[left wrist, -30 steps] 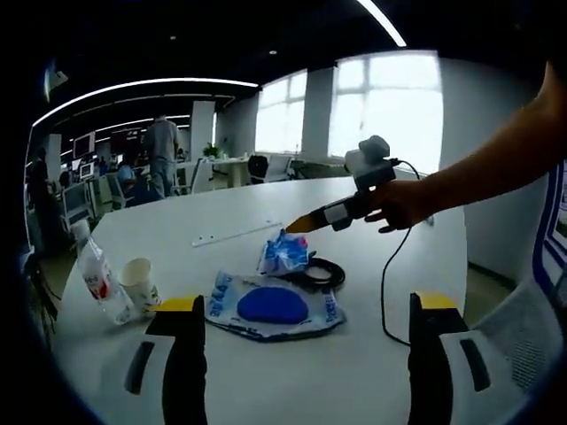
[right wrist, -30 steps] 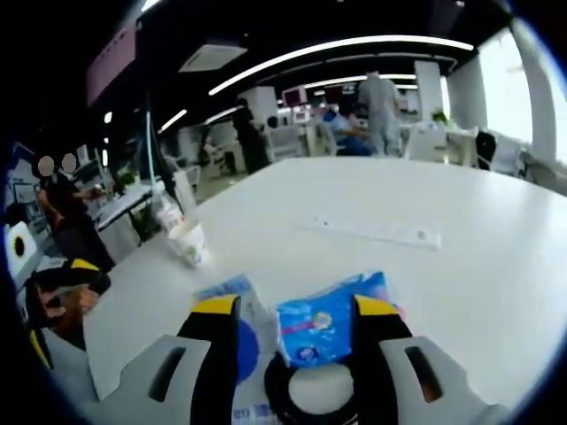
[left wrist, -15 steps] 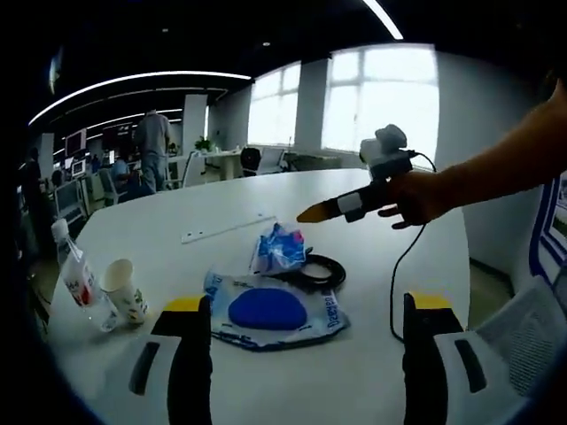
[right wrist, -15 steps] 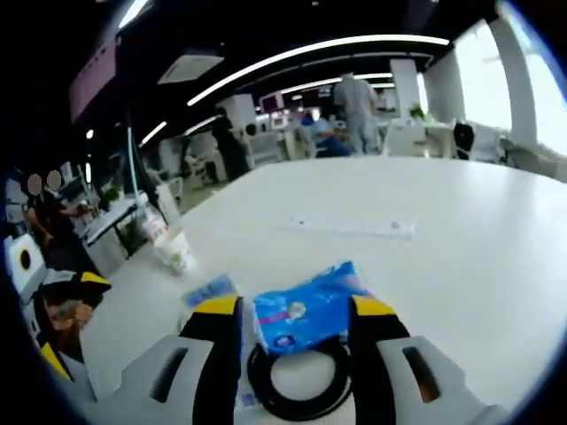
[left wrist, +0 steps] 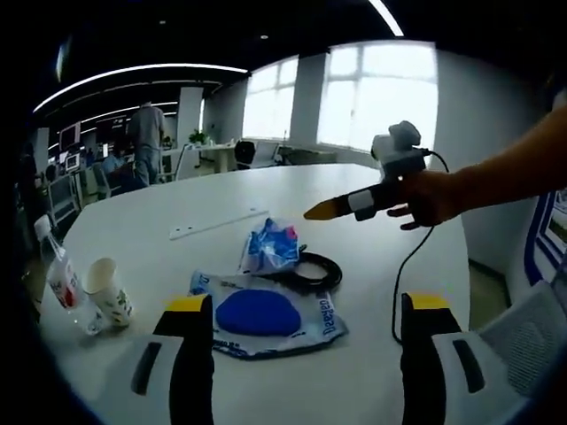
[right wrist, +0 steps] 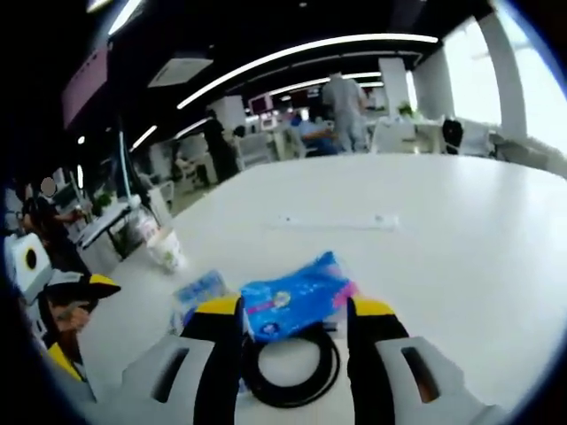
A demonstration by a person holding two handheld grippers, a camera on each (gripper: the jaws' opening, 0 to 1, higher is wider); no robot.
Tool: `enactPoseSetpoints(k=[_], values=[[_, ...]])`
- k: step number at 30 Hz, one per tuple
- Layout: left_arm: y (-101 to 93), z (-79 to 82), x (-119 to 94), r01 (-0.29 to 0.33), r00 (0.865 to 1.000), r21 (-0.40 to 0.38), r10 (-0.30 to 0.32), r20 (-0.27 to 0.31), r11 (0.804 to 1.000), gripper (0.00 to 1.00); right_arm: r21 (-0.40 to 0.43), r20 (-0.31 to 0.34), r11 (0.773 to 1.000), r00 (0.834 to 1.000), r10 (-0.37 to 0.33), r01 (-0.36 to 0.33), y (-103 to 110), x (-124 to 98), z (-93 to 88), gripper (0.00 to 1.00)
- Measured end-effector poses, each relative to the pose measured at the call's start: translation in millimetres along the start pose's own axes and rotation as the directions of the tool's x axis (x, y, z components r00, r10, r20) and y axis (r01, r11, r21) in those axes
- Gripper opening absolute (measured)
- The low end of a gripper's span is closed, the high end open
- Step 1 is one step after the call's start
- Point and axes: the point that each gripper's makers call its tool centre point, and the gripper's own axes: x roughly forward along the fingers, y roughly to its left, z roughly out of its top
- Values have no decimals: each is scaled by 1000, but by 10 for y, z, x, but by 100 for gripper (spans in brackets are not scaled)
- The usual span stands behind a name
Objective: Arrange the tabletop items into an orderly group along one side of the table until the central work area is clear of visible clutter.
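Surface: big white round one (left wrist: 372,372), most of the clutter bunched up in the middle.
Left claw (left wrist: 301,310): mine, jaws spread wide and holding nothing, hanging over the near edge just short of the flat packet.
Right claw (right wrist: 292,305): jaws apart too, one either side of the blue snack bag (right wrist: 292,301) but I can't tell if they're touching it. From the left gripper view I see it (left wrist: 319,212) up in the air past the pile, in my hand (left wrist: 430,197).
Flat packet: clear wrapper with a blue round thing inside (left wrist: 261,314), lying flat right in front of the left claw.
Snack bag: crumpled blue one (left wrist: 270,248), just behind the flat packet, sitting against the black cable.
Cable: black coil (left wrist: 314,270), partly under the snack bag; in the right gripper view the loop (right wrist: 288,372) sits between my jaws.
Paper cup (left wrist: 106,288) + water bottle (left wrist: 58,279): side by side, off by the left edge, well apart from the pile.
White strip (left wrist: 217,224): lying flat farther back on the surface.
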Motion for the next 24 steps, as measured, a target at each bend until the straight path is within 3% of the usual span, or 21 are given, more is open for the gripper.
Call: enactPoseSetpoints(k=[24], values=[[197,-22,496,10,999,-58,-13,-46,998,84,66,-2,996,998,-63,63,-276,-232,-232,43]])
